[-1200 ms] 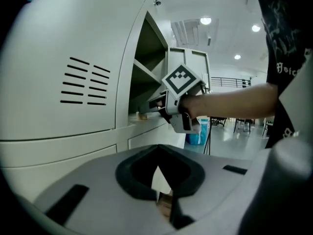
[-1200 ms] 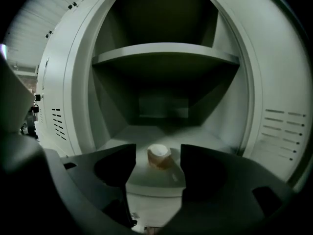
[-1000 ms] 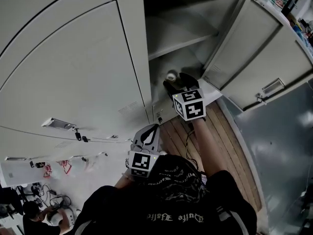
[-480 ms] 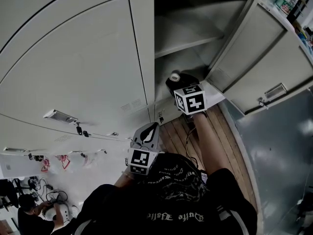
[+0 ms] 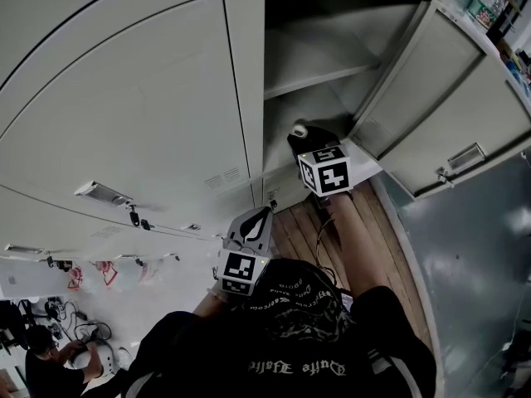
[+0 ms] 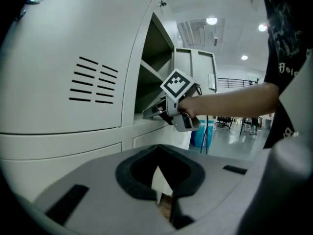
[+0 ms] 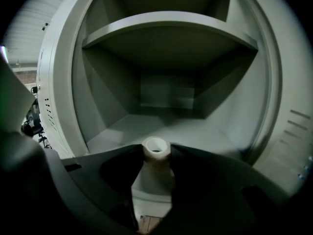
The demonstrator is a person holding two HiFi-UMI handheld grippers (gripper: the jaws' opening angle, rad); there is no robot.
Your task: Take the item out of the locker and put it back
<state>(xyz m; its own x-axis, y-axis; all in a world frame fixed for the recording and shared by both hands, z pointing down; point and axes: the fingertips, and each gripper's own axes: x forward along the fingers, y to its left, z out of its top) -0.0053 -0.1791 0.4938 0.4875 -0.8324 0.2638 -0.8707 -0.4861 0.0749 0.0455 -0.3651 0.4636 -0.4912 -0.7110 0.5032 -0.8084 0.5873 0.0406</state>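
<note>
Two jaws of the right gripper [image 7: 156,155] are being pinched on the sides of a small white roll [image 7: 156,146], having just been closing onto it; the roll is being held at the front of the open locker [image 5: 246,98] compartment, below its shelf [image 7: 166,21], at the frame's lower middle. The left gripper [image 6: 163,199] is being kept outside, jaws pressed together, empty

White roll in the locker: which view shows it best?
Right gripper view: the white roll sits centred between the right gripper's jaws, which have just been closing on it. Head view shows it tiny; left gripper view shows none.
</note>
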